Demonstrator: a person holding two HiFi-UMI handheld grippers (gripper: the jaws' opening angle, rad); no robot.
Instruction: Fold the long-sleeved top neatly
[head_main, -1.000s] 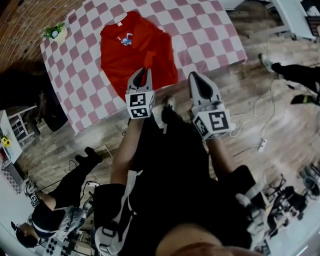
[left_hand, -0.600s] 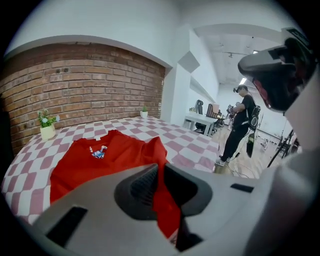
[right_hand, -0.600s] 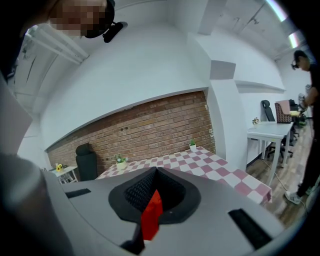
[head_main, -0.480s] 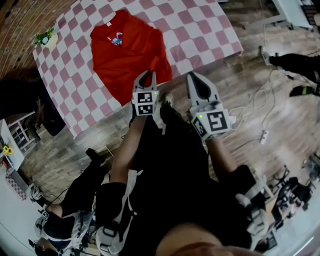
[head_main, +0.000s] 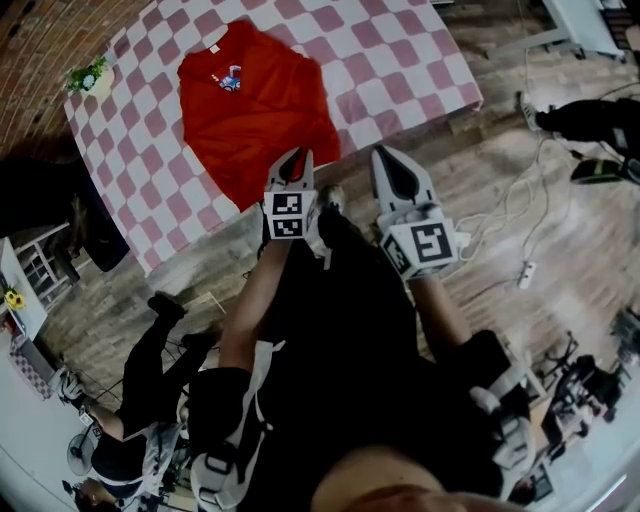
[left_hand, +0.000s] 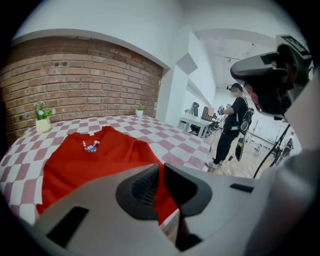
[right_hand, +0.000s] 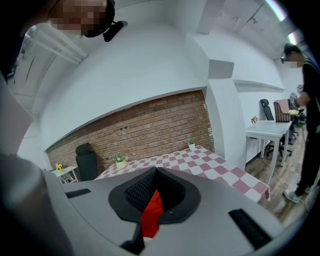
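Pink-checked tabletop (head_main: 400, 70) carries the red long-sleeved top (head_main: 250, 110), lying flat toward 11 o'clock. The left gripper (head_main: 292, 160) tilts down at the hem's 5 o'clock corner, jaws a crack apart and gripping nothing. The right gripper (head_main: 388, 158), at its 3 o'clock, is closed and nearly level. Red shows in its slit, but whether it is pinched I cannot tell. Best to pinch both hem corners evenly and lift them together.

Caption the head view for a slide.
Red top on a checked table; left gripper and right gripper poised at its near edge.

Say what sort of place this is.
Probably a recording lab or studio, not a home: a checked table by a brick wall, loose cables on the floor, office desks.
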